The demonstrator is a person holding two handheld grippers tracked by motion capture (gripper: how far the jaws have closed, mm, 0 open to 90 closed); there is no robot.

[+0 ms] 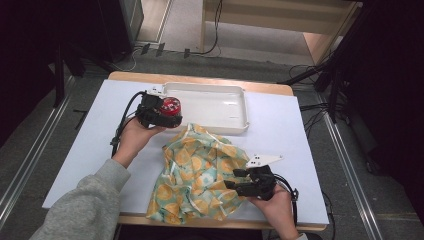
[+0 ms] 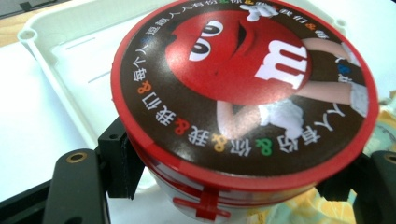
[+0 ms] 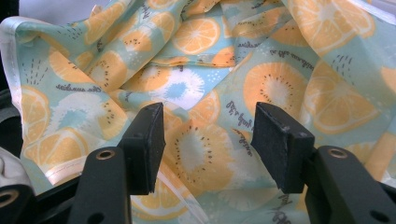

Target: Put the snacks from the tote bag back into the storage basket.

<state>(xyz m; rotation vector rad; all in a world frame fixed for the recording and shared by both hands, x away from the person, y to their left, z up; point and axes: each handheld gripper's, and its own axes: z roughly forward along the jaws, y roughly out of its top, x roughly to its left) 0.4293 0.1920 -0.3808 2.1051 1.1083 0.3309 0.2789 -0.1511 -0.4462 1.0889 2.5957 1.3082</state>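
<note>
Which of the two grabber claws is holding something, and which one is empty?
The left gripper is the one holding something: its jaws squeeze the round red-lidded candy tub beside the white tray. The right gripper is open, hovering by the orange-print bag.

On the surface point(image 1: 75, 145) a tray point(image 1: 235, 107) lies at the far side. A cloth bag point(image 1: 200, 175) lies nearer, just before the tray's near right corner. The left tool point(image 1: 167, 112) holds a round tub point(image 1: 171, 106) at the tray's left end. The right tool point(image 1: 235, 179) sits at the bag's right edge.
</note>
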